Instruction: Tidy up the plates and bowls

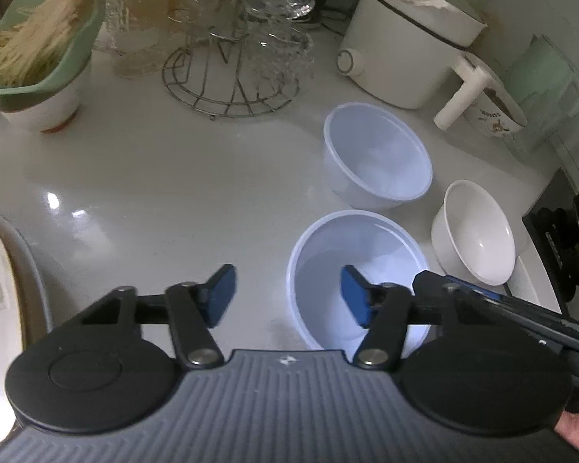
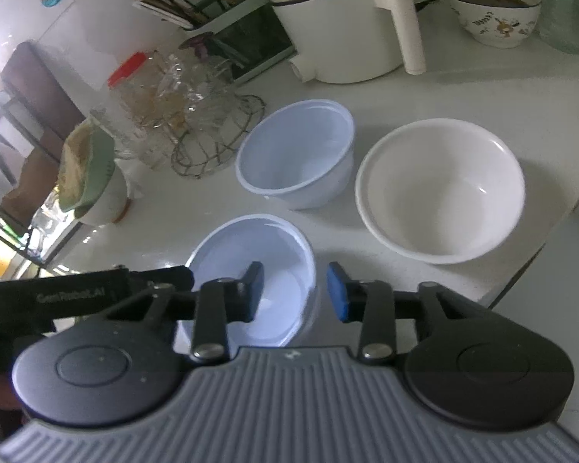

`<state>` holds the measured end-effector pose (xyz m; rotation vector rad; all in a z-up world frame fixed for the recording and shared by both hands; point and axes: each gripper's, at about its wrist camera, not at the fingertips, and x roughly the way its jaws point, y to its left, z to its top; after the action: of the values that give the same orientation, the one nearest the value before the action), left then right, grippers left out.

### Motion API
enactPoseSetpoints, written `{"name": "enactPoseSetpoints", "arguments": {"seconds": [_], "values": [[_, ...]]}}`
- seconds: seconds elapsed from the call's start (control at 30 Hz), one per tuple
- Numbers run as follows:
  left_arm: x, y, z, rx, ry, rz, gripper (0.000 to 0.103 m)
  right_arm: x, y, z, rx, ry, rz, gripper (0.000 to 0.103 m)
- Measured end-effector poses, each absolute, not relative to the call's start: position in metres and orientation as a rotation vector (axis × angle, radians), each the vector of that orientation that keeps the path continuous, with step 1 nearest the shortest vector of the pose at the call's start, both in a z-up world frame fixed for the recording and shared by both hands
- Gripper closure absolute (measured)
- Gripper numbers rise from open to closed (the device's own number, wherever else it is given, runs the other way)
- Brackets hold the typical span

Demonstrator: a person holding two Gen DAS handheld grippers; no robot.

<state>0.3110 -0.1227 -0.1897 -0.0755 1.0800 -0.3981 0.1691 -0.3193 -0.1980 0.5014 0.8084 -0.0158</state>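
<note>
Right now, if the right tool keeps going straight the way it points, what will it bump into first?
Probably the near pale blue bowl. The right tool straddles the bowl's right rim, one finger inside, one outside. The pads don't look pressed on it yet; depth is hard to judge.

The counter (image 1: 135,177) is glossy white. The blue bowls (image 1: 378,162) look like thin matt plastic. The rack (image 1: 227,92) is bare wire.

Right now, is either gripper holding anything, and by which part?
Nothing held yet. Both the left gripper and right gripper straddle opposite rim sides of the near pale-blue plastic bowl, pads not touching.
</note>
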Motion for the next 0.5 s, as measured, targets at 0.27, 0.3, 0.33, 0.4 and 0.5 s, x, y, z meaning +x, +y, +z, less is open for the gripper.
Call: {"name": "enactPoseSetpoints", "arguments": {"seconds": [0.27, 0.3, 0.33, 0.4, 0.5], "values": [[0.313, -0.126, -0.193, -0.067, 1.074, -0.425, 0.076, 0.17, -0.312, -0.207, 0.504, 0.822, 0.007, 0.073], [0.313, -0.128, -0.194, -0.061, 1.075, -0.43, 0.08, 0.171, -0.311, -0.208, 0.495, 0.822, 0.007, 0.075], [0.312, -0.129, -0.195, -0.053, 1.072, -0.429, 0.081, 0.171, -0.31, -0.208, 0.49, 0.823, 0.003, 0.077], [0.313, -0.132, -0.196, -0.031, 1.064, -0.421, 0.088, 0.172, -0.311, -0.21, 0.48, 0.83, -0.01, 0.084], [0.315, -0.128, -0.195, -0.054, 1.077, -0.419, 0.091, 0.172, -0.314, -0.21, 0.487, 0.831, -0.019, 0.088]]}}
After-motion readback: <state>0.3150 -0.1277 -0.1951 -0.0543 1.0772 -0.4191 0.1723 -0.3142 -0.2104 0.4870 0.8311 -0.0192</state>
